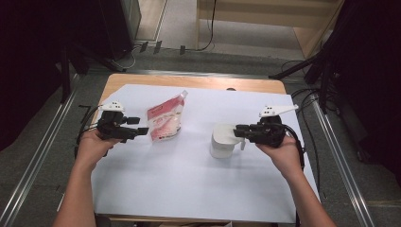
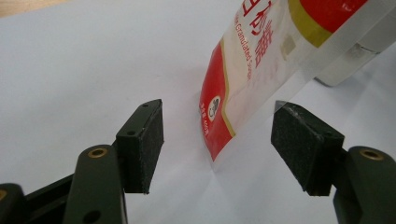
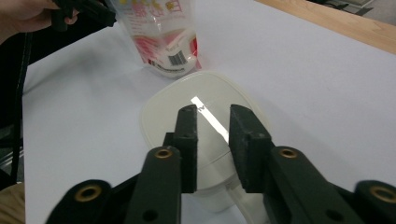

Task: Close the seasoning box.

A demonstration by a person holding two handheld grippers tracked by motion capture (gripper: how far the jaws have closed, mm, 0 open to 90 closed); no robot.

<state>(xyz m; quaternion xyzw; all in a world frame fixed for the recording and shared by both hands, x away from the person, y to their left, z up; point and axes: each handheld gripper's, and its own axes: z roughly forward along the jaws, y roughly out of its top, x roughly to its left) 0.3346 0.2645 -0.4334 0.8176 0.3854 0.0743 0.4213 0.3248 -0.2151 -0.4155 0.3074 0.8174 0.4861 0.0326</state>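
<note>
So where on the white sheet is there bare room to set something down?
The near half of the sheet, between the two forearms, is bare. So is the strip between the pouch and the white container, and the far right corner. It is crowded at each gripper: left by the pouch, right over the container.

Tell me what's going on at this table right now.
A person works at a table covered with white paper, a two-jaw gripper in each hand. The left gripper is open, its pads on either side of the lower edge of a red and white pouch without pressing it. The right gripper hovers over the lid of a white container, jaws slightly apart with a gap between the pads; nothing is gripped.
</note>
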